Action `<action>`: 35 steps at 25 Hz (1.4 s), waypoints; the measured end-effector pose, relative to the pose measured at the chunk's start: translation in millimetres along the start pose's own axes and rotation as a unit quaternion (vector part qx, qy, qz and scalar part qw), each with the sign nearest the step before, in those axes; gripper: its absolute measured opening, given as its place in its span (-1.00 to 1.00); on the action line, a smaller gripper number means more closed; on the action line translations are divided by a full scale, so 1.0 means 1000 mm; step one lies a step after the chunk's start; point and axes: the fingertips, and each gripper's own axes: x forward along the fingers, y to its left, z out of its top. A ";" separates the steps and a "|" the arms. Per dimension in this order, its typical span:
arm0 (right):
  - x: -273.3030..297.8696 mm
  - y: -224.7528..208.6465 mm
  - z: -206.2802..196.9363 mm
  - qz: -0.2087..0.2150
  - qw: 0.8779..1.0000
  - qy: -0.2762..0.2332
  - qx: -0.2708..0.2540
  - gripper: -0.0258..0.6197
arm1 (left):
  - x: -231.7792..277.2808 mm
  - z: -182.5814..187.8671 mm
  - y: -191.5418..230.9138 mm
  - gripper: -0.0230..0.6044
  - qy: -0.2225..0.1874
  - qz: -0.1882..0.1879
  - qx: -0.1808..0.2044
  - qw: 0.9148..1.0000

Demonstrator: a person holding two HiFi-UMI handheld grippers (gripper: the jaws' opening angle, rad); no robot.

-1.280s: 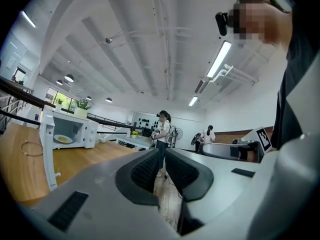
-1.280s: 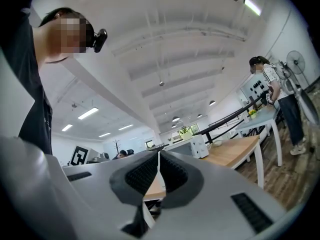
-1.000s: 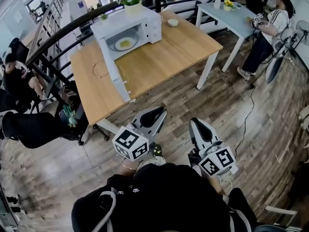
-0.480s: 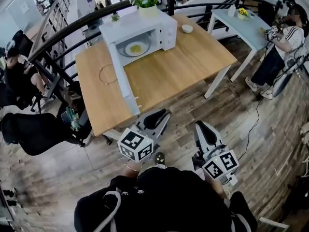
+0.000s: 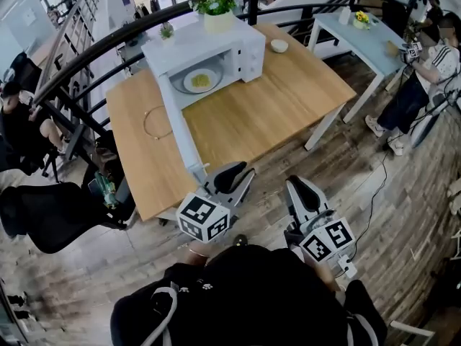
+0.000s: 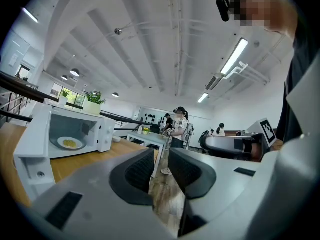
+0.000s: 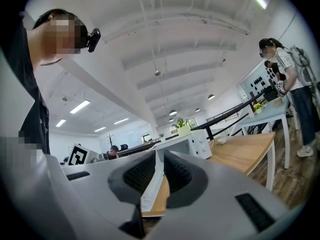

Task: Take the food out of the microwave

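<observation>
Facing open microwave (image 5: 200, 43), food (image 5: 202, 80) inside

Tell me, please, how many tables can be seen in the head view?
2. A wooden table carries the open microwave. A pale table stands beyond it, at upper right. More may be hidden farther off.
</observation>
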 end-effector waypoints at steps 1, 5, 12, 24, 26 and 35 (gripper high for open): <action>0.004 -0.002 -0.001 0.000 1.000 0.002 0.001 -0.79 | 0.002 0.000 0.004 -0.69 0.000 0.001 -0.001 1.000; 0.018 -0.012 -0.002 0.003 1.000 0.013 -0.001 -0.74 | 0.012 0.000 0.013 -0.67 0.000 0.007 -0.006 1.000; 0.059 -0.041 0.004 0.044 0.999 0.020 0.009 -0.73 | 0.036 0.004 0.031 -0.66 -0.005 0.036 -0.015 0.999; 0.181 -0.107 0.024 0.194 0.978 0.064 0.032 -0.72 | 0.085 0.022 0.120 -0.59 -0.027 0.204 -0.033 0.978; 0.191 -0.117 0.024 0.208 0.974 0.076 0.043 -0.70 | 0.089 0.024 0.132 -0.59 -0.031 0.230 -0.043 0.972; 0.229 -0.179 0.026 0.241 0.961 0.110 0.072 -0.68 | 0.121 0.024 0.174 -0.58 -0.044 0.316 -0.076 0.945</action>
